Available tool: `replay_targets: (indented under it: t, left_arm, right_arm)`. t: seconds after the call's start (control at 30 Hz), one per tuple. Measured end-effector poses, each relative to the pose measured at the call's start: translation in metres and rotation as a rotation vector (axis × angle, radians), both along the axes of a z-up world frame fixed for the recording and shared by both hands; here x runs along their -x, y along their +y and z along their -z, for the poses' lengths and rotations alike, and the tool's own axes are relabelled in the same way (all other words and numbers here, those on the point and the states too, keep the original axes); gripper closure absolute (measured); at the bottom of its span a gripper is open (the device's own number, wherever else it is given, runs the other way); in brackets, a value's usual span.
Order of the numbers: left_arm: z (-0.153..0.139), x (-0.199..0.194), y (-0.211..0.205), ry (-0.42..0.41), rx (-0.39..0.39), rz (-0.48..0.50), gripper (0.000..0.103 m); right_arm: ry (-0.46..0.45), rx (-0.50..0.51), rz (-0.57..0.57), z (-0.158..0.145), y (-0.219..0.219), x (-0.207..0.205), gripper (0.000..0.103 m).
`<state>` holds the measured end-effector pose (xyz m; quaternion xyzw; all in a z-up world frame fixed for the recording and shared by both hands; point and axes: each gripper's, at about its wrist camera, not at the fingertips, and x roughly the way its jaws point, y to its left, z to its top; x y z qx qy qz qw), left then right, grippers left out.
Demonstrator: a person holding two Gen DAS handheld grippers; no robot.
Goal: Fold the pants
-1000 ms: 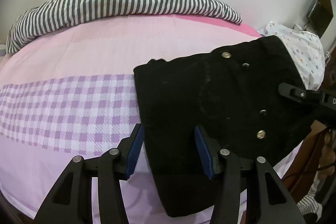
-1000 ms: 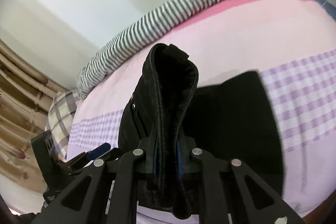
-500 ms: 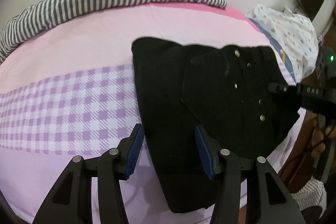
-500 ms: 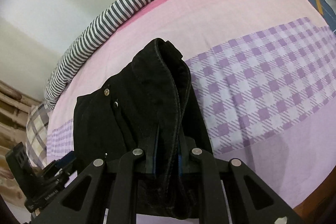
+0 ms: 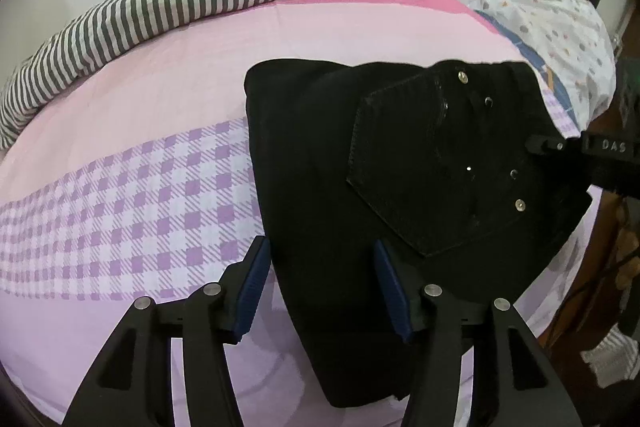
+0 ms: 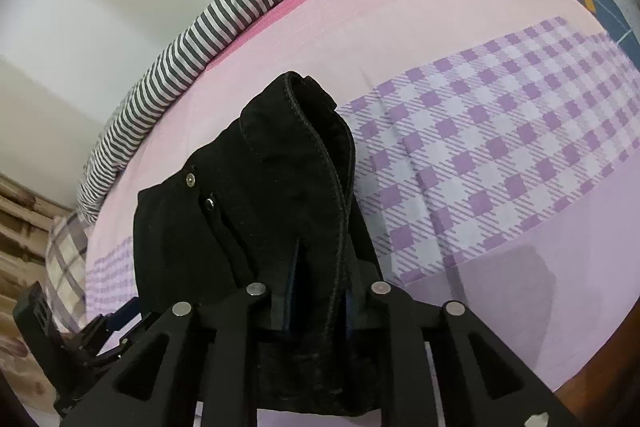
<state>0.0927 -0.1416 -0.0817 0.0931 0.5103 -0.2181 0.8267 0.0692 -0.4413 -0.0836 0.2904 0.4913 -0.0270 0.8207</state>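
Black pants hide right tongs.

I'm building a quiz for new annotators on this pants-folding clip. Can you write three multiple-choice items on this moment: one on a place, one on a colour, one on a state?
1. Where does the striped blanket lie?
A. Along the far edge of the bed, by the wall
B. On top of the pants
C. On the floor

2. What colour are the pants?
A. Pale blue
B. Black
C. Red

3. What is between the jaws of the right gripper?
A. Nothing
B. A pillow corner
C. A thick fold of the pants

Answers:
1 A: it runs along the bedsheet's far side, below the wall.
2 B: the fabric is black, with small metal studs.
3 C: the fold stands up between the jaws, which are opening.
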Motion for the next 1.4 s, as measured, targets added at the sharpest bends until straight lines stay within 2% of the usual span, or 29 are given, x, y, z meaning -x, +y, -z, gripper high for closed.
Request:
replay_targets:
  t: [0.13,0.43,0.6,0.7,0.9,1.17,1.4]
  left_arm:
    - [0.002,0.001,-0.003,-0.007,-0.021,0.007,0.047]
    - [-0.005,0.021,-0.002,-0.043,-0.004,0.044,0.047]
    - [-0.002,0.040,-0.006,-0.052,-0.007,0.128,0.047]
    - [0.000,0.044,-0.011,-0.046,-0.013,0.147,0.047]
    - [0.004,0.036,-0.007,0.000,0.022,0.136,0.047]
    - [0.006,0.036,-0.007,0.003,0.020,0.136,0.047]
    - [0.005,0.037,-0.005,0.005,0.041,0.134,0.047]
  right_arm:
    - [0.012,0.041,0.012,-0.001,0.003,0.005,0.068]
    - [0.020,0.143,-0.005,-0.011,0.011,0.026,0.057]
    - [0.039,0.196,-0.023,-0.008,0.016,0.035,0.057]
    - [0.050,0.204,-0.018,-0.004,0.016,0.038,0.058]
    - [0.052,0.186,-0.010,0.000,0.013,0.042,0.058]
    - [0.049,0.157,0.007,0.003,0.012,0.043,0.058]
    - [0.063,0.135,0.032,0.003,0.008,0.041,0.050]
